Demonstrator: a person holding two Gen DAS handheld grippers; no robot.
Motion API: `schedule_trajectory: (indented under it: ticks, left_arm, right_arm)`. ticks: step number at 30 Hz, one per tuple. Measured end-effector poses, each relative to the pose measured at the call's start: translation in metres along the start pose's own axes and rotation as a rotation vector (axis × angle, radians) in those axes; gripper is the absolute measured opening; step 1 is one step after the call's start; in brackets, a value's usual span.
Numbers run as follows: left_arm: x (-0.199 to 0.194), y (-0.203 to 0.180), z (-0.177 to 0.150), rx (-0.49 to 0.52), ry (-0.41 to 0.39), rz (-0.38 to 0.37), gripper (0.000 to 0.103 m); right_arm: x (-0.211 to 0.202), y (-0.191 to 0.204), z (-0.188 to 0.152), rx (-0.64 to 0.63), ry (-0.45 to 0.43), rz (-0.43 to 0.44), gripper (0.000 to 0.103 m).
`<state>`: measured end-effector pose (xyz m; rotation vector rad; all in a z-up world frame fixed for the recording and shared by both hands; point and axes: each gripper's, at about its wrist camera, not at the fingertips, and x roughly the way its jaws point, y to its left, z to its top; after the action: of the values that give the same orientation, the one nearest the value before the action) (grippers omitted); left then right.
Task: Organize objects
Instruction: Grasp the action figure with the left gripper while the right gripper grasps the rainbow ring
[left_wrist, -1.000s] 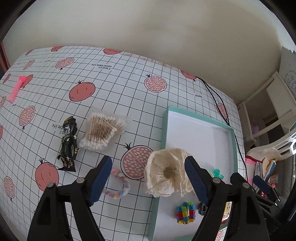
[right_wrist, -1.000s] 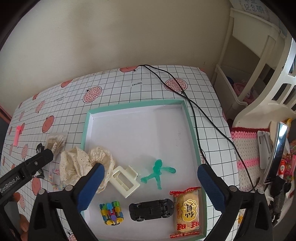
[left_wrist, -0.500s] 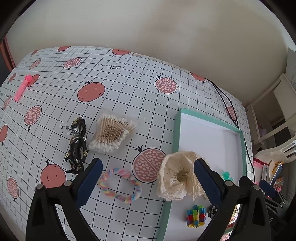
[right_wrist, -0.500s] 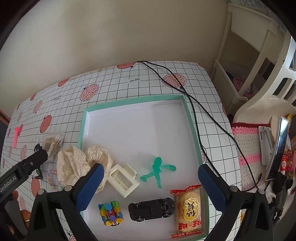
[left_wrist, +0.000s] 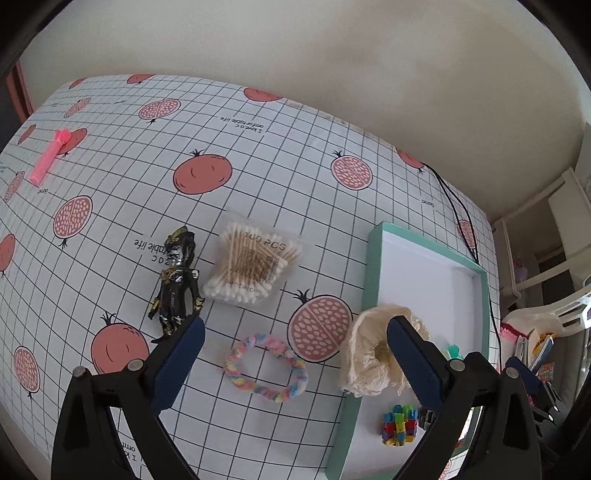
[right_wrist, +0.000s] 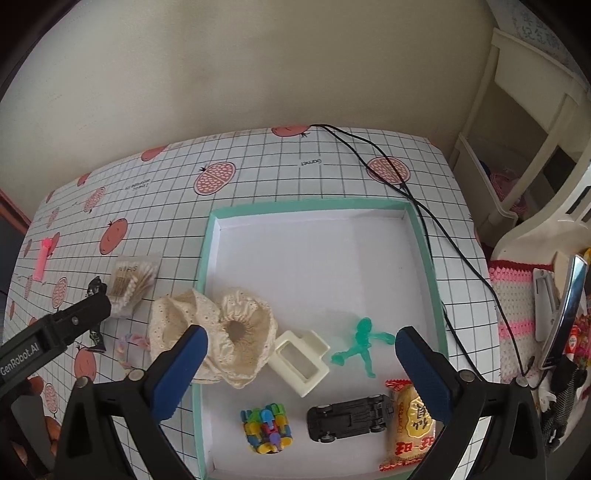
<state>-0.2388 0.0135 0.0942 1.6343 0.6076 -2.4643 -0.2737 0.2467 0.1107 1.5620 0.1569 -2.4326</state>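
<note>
Both the left gripper (left_wrist: 295, 363) and right gripper (right_wrist: 301, 363) hang wide-jawed and empty, the soft, light pastel hair tie (left_wrist: 266, 367) lying limp on the bench (left_wrist: 258, 177) beside the tray (left_wrist: 373, 266), best pinched across one braided side

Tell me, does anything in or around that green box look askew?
Yes. The cream lace scrunchie is draped over the left rim of the tray, half in and half out. The black toy car inside lies upside down, wheels up. Both grippers are open and hold nothing.
</note>
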Motion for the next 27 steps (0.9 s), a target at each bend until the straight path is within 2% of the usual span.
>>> schedule_trajectory:
  ticks: [10,19,27]
  left_arm:
    - [-0.014,0.083,0.021,-0.173,-0.021,0.051,0.099]
    - [-0.028,0.139,0.030,-0.268,-0.043,0.089,0.099]
    - [-0.035,0.168,0.033,-0.321,-0.048,0.102,0.099]
  right_arm:
    - [0.011,0.066,0.003,-0.086,0.019,0.066,0.103]
    - [0.011,0.124,-0.001,-0.179,0.012,0.122,0.103]
    - [0.011,0.168,-0.012,-0.279,0.047,0.254,0.103]
